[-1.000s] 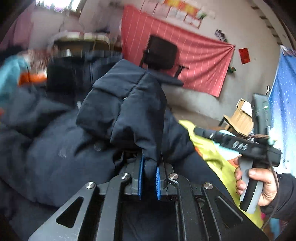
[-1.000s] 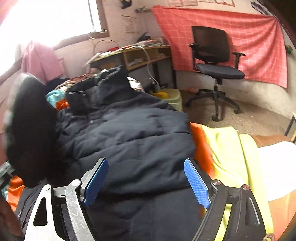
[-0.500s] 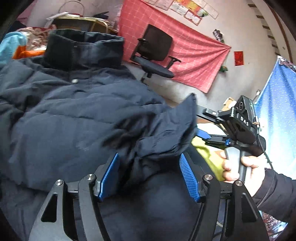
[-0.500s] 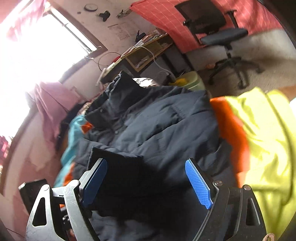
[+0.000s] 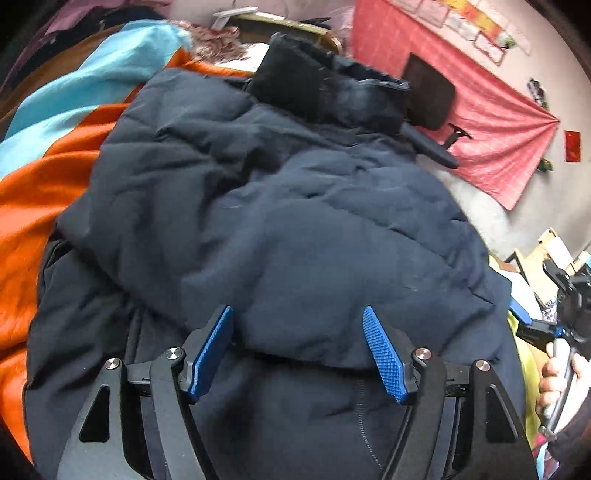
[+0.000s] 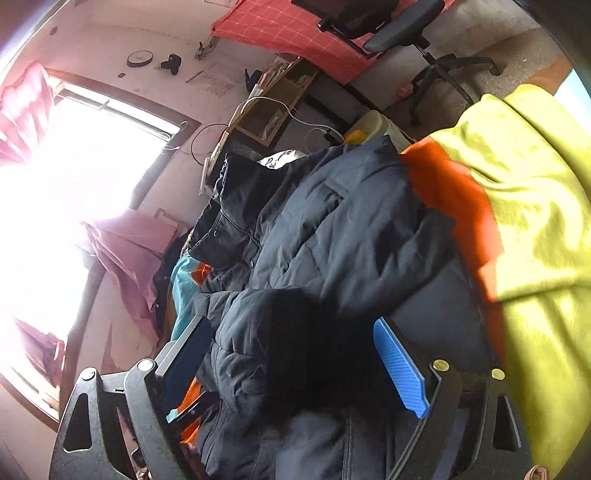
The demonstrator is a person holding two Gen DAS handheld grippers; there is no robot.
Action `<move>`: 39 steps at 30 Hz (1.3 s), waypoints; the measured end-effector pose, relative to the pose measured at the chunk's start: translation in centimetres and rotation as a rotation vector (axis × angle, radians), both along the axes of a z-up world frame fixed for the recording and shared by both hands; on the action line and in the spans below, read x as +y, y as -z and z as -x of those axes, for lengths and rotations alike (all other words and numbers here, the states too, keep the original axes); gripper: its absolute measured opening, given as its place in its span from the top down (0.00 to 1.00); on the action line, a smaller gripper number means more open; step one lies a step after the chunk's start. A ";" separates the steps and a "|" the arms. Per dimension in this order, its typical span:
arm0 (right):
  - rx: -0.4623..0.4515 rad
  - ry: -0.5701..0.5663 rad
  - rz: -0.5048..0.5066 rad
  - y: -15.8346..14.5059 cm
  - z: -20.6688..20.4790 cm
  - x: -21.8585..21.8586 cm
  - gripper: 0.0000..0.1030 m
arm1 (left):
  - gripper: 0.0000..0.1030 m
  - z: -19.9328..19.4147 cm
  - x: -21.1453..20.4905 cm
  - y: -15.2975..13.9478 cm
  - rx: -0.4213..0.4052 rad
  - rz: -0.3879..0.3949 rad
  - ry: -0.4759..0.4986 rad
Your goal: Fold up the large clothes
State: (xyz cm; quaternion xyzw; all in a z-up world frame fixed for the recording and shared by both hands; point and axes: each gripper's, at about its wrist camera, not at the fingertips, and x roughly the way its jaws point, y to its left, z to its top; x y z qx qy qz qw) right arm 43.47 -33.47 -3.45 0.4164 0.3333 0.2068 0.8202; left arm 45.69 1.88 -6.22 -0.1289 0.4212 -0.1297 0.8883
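A dark navy puffer jacket [image 5: 295, 229] lies spread on bedding, its collar [image 5: 325, 92] at the far end. One sleeve is folded across the body, and its edge sits just ahead of my left gripper [image 5: 299, 350]. That gripper's jaws are opening and the blue pads [image 5: 384, 354] press on nothing. In the right wrist view the jacket [image 6: 351, 229] runs away from my right gripper [image 6: 291, 365]. Its jaws are opening too, with a dark sleeve end [image 6: 306, 339] lying loose between the fingers. A hand [image 5: 554, 376] holds the right gripper's handle at the right edge.
Orange and light blue bedding [image 5: 55, 155] lies left of the jacket, a yellow-green blanket [image 6: 535, 206] to its right. An office chair [image 6: 399, 33], a desk [image 6: 280, 96], a red wall cloth [image 5: 491, 122] and a bright window [image 6: 74, 155] stand beyond.
My left gripper went from shut on the sleeve to open, and the sleeve now lies folded over the jacket body. The right gripper rolled and came down closer to the jacket.
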 end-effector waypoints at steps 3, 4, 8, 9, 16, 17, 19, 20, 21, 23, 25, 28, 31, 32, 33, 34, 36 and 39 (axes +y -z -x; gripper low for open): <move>0.025 0.000 -0.001 0.4 0.0 0.1 0.12 | 0.35 0.1 0.2 0.4 0.017 -0.002 -0.006; 0.037 0.002 0.013 0.7 0.0 0.2 0.12 | 0.35 0.5 0.2 0.4 0.017 -0.005 -0.004; 0.119 -0.005 0.164 1.3 -0.4 1.7 0.31 | 0.35 0.8 0.1 0.1 0.013 -0.008 0.013; 0.137 -0.011 0.224 1.2 -0.5 2.2 0.50 | 0.35 1.0 0.2 -0.1 0.010 0.002 0.023; 0.067 0.032 0.420 -2.0 -0.9 3.7 0.95 | 0.35 2.3 0.1 -2.6 -0.085 -0.027 0.047; 0.026 0.043 0.459 -3.0 -1.1 4.1 0.95 | 0.35 2.1 -0.1 -2.7 -0.091 -0.046 0.047; -0.040 0.068 0.518 -4.9 -1.3 4.7 0.95 | 0.35 1.7 -0.4 -2.7 -0.095 -0.080 0.038; -0.064 0.081 0.549 -5.5 -1.6 5.0 0.95 | 0.35 1.4 -0.5 -2.5 -0.091 -0.094 0.028; -0.094 0.094 0.595 -6.3 -1.9 5.5 0.95 | 0.35 1.0 -0.6 -2.2 -0.080 -0.100 0.021; -0.140 0.111 0.692 -6.8 -2.5 6.4 0.95 | 0.35 0.3 -0.6 -1.4 -0.056 -0.095 0.012; -0.148 0.106 0.774 -6.3 -3.5 7.1 0.95 | 0.35 -0.4 -0.7 -0.6 -0.023 -0.098 0.003; -0.112 0.094 0.848 -4.3 -5.2 7.4 0.95 | 0.35 -1.3 -1.1 0.4 0.002 -0.118 0.000; -0.055 0.075 0.894 -1.4 -6.4 7.2 0.93 | 0.35 -1.7 -1.7 0.7 0.014 -0.163 0.011; -0.038 0.072 0.891 -0.5 -6.7 6.9 0.92 | 0.35 -1.6 -1.6 0.7 0.017 -0.166 0.014; -0.031 0.071 0.879 -0.1 -6.7 6.5 0.90 | 0.35 -1.5 -1.5 0.5 0.023 -0.159 0.022; -0.024 0.070 0.854 0.1 -6.6 6.1 0.87 | 0.35 -1.4 -1.1 0.1 0.032 -0.135 0.036; 0.000 0.070 0.776 -0.1 -6.2 5.1 0.85 | 0.35 -0.9 -0.2 -0.9 0.046 -0.082 0.063; 0.029 0.067 0.727 -1.9 -5.4 4.3 0.71 | 0.35 -0.4 1.1 -3.5 0.048 -0.055 0.086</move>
